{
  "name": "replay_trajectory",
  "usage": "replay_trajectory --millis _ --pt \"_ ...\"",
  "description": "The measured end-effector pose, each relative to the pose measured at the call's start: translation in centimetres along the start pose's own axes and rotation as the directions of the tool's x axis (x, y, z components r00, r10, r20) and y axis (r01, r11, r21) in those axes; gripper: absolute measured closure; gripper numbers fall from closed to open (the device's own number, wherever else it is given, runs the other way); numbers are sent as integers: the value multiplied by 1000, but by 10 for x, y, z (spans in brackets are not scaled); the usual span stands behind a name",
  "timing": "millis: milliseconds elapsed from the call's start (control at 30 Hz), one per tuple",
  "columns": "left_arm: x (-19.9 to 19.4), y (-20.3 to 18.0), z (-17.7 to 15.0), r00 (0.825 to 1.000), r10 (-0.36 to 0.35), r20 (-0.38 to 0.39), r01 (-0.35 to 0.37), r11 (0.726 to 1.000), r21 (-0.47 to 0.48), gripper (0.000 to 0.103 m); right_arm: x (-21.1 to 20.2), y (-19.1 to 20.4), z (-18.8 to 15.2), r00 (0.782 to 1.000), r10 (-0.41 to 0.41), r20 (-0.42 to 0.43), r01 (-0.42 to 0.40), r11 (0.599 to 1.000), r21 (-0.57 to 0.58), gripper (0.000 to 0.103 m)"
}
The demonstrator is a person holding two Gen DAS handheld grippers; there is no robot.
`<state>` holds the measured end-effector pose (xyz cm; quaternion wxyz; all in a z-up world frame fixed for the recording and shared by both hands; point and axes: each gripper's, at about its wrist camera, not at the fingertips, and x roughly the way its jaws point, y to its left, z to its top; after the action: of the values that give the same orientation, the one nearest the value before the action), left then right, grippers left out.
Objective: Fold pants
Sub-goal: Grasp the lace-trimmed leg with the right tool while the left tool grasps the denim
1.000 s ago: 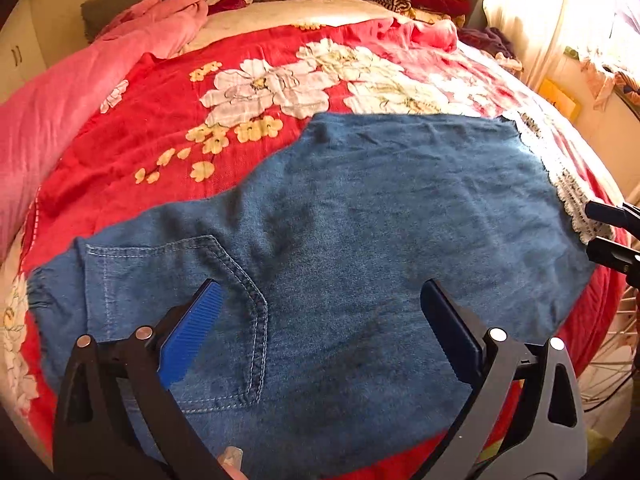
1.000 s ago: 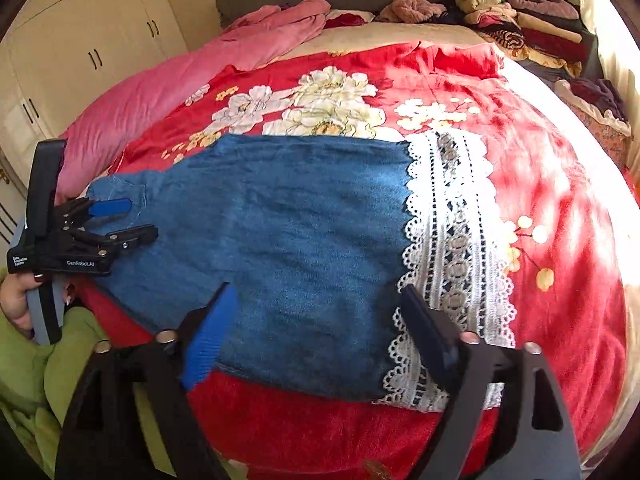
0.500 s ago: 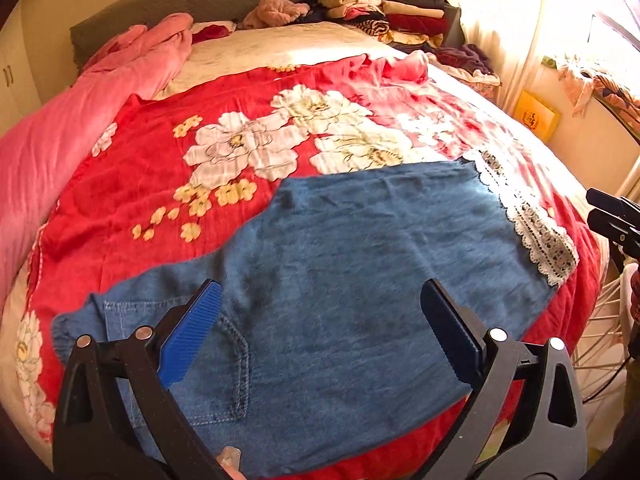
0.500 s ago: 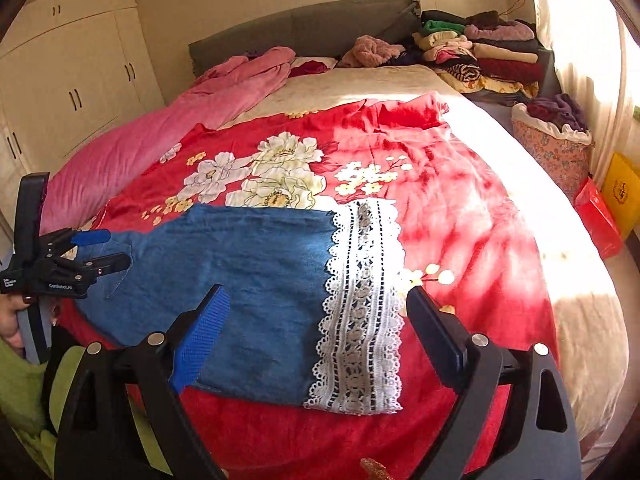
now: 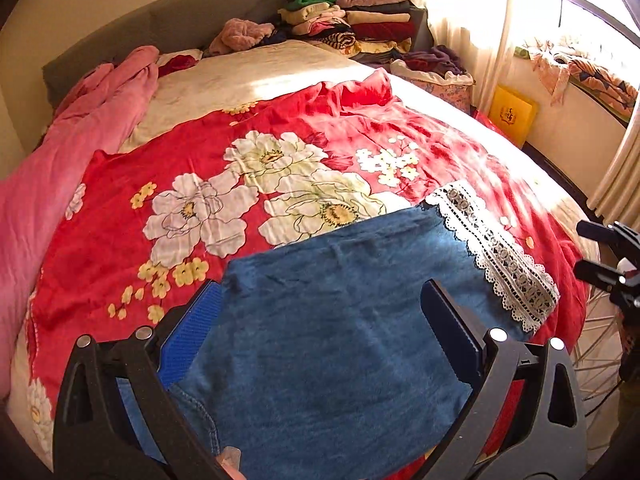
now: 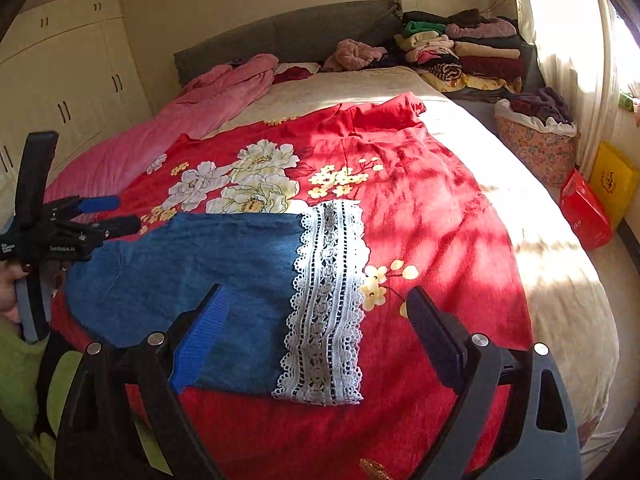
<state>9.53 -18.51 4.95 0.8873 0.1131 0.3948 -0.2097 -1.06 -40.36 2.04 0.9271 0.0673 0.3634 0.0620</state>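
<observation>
Blue denim pants (image 5: 340, 320) (image 6: 208, 276) with a white lace hem (image 5: 496, 256) (image 6: 328, 304) lie flat near the front edge of a bed, on a red floral blanket (image 5: 280, 152) (image 6: 400, 184). My left gripper (image 5: 320, 320) hovers open above the waist end, nothing between its fingers. My right gripper (image 6: 316, 328) is open over the lace hem, holding nothing. The left gripper (image 6: 108, 214) also shows at the left of the right wrist view, held by a hand; the right gripper (image 5: 600, 252) shows at the right edge of the left wrist view.
A pink quilt (image 5: 72, 132) (image 6: 208, 120) lies along the bed's left side. Folded clothes (image 5: 352, 20) (image 6: 460, 52) are stacked by the grey headboard. A laundry basket (image 6: 536, 136), a red box (image 6: 584, 212) and a yellow box (image 5: 514, 114) stand at the right. Cupboards (image 6: 72, 92) line the left wall.
Both grippers have pulled back and up from the pants, so more of the bed and room shows. Both stay open, and the pants lie unmoved.
</observation>
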Motion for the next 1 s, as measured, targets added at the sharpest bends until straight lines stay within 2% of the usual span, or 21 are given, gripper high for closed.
replay_trajectory --millis 167,267,400,667,767,867,933,1000 --pt "17 -26 19 998 -63 6 62 996 70 10 21 0 -13 998 30 -51 -30 999 11 14" --pt "37 -38 32 997 -78 -5 78 991 107 10 33 0 -18 996 53 -77 -51 998 30 14" --pt "69 -49 43 994 -107 -37 111 982 150 10 45 -1 -23 993 76 -95 -71 996 54 14" --pt "140 -55 49 987 -117 -112 137 972 191 11 60 -10 -28 988 88 -123 -76 992 97 14" --pt "160 -55 46 968 -200 -153 222 965 140 20 68 -13 -32 985 88 -146 -72 991 112 14" --pt "169 -59 37 955 -239 -173 262 958 120 31 72 -17 -33 985 102 -139 -82 987 141 13" --pt "168 -64 33 953 -253 -167 275 952 131 42 75 -17 -32 985 111 -134 -89 983 160 12" --pt "163 -69 32 949 -269 -164 292 947 136 65 78 -15 -30 985 117 -130 -96 983 156 13"
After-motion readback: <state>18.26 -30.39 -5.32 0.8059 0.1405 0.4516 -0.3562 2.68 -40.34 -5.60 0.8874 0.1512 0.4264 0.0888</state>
